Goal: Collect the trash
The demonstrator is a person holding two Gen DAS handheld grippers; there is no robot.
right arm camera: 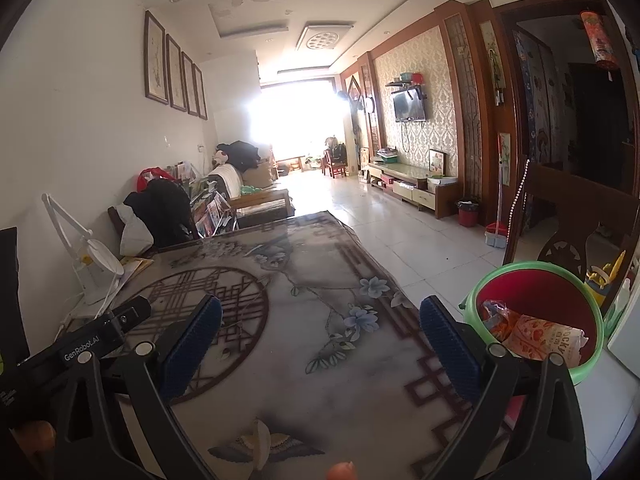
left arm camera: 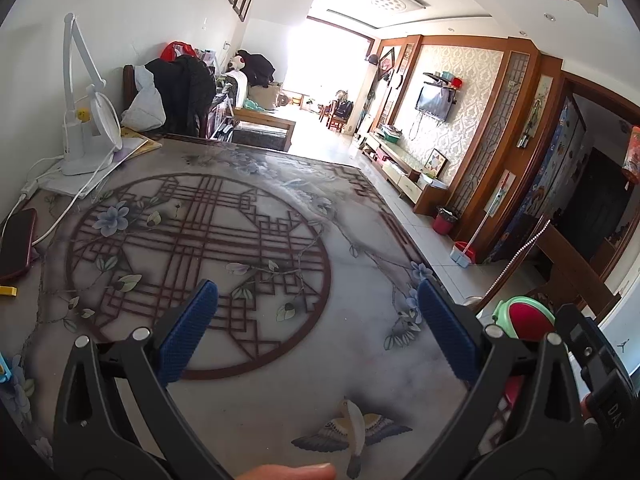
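Over the near edge of a dining table, covered in a grey cloth printed with flowers and a round lattice motif, two handheld grippers hover side by side. A red bin with a green rim stands just off the table's right edge, likely placed there for easy dropping. Inside it lie crumpled snack wrappers, one orange and white, so the trash appears already collected. No loose litter shows on the cloth. The right gripper has its blue-padded jaws spread wide, holding and touching nothing. The left gripper is likewise wide apart and empty above the lattice motif. At the table's far left corner sit a white desk lamp and, nearer along the left edge, a red-cased phone.
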